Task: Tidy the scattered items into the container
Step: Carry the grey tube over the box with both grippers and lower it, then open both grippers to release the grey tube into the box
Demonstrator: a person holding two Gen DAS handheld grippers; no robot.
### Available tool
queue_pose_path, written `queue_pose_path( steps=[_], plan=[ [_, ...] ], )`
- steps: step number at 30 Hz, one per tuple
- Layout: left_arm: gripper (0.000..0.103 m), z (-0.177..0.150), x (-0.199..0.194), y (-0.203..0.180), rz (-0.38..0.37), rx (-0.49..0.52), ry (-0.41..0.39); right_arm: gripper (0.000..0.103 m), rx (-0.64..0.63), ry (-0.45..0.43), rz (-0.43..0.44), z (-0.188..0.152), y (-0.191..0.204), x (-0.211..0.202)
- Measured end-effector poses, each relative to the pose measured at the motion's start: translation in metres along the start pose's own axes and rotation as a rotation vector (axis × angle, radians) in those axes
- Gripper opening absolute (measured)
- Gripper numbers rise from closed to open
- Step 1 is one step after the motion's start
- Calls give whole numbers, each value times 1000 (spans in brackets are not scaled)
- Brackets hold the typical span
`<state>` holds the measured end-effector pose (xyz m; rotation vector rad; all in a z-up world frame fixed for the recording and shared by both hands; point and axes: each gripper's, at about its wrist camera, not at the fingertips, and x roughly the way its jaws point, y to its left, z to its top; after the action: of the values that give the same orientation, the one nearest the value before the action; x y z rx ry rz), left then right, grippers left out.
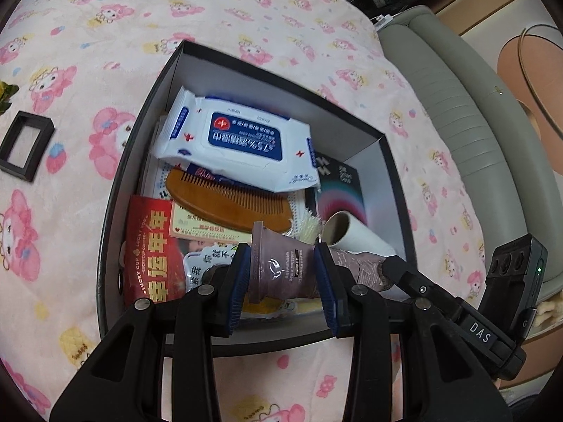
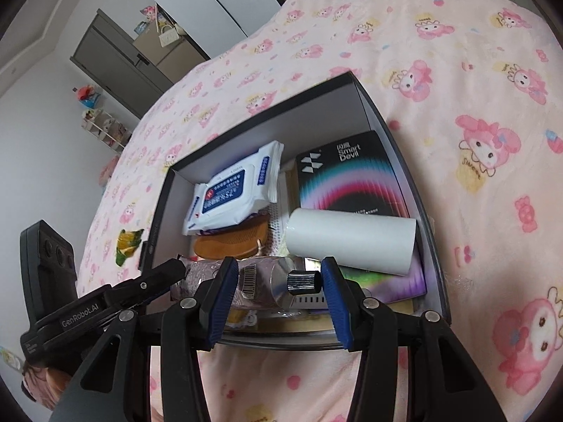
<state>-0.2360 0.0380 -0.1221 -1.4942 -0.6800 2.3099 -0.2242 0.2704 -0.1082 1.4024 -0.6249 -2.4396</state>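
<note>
Two grippers over a black box (image 1: 116,190) on a pink bed (image 1: 70,52). Left gripper (image 1: 281,277) pinching a purple tube (image 1: 281,267) by its flat end, jaws pressed on both sides, just above the box. Right gripper (image 2: 276,292) around the tube's cap (image 2: 304,281) end, jaws half spread; maybe not touching, hard to tell. In the box: wipes (image 1: 239,137), a comb (image 1: 228,200), a white roll (image 2: 352,242). On the bed beside the box, a small black frame (image 1: 24,144).

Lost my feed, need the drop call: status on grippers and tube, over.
Left gripper, right gripper flank purple tube over box; grip unclear. Crimp end left, cap right. Wipes, comb, white roll below.
</note>
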Motion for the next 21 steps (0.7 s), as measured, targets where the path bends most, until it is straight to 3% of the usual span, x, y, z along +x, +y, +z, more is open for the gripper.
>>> queue_pose_path(
  steps=[7,15,21],
  plan=[
    [37,-3,7,7,18,-7,22,45,-58,2,-67,-8,7,8],
    [34,-10,9,-4,103,75,30,45,-131,15,-94,-14,21,15],
    [34,-15,1,-5,92,88,11,45,-179,11,-129,-23,35,14]
  ],
)
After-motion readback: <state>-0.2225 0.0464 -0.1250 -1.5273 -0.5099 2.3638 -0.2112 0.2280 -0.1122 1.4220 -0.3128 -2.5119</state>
